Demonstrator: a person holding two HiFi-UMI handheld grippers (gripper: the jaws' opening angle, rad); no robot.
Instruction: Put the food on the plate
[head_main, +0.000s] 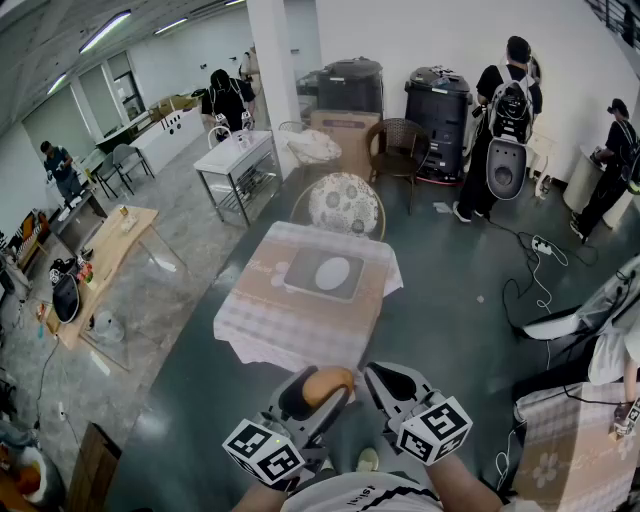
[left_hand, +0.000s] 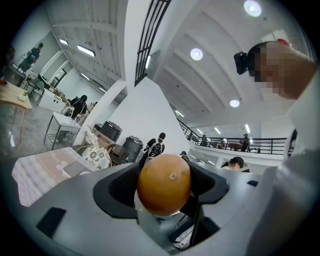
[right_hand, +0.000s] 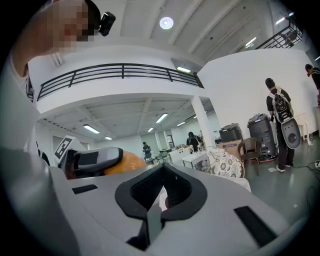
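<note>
Nearest the head camera, at six o'clock in that view, are both grippers, held close to the body and side by side. The left gripper (head_main: 318, 388) has its jaws spread wide and clamped on a round orange fruit (left_hand: 164, 191), one pad on each flank. The fruit sits squarely between the pads with its dimpled end toward the camera. The right gripper (right_hand: 161, 195), at three o'clock of the left one, has its jaws closed together with nothing between them.

Ahead at twelve o'clock, well apart from the grippers, is a cloth-covered table (head_main: 262, 330). A dark tray (head_main: 300, 285) lies at its centre, and on it a white plate (head_main: 332, 272) that appears bare. A patterned chair (head_main: 345, 203) stands at the table's far side.

Assessment: the fruit is picked up and secure, so the grasp is done. Carrying it to the table, lowering it over the plate and releasing it are not yet done. No other food can be made out. Several people stand at the room's edges, away from the table.
</note>
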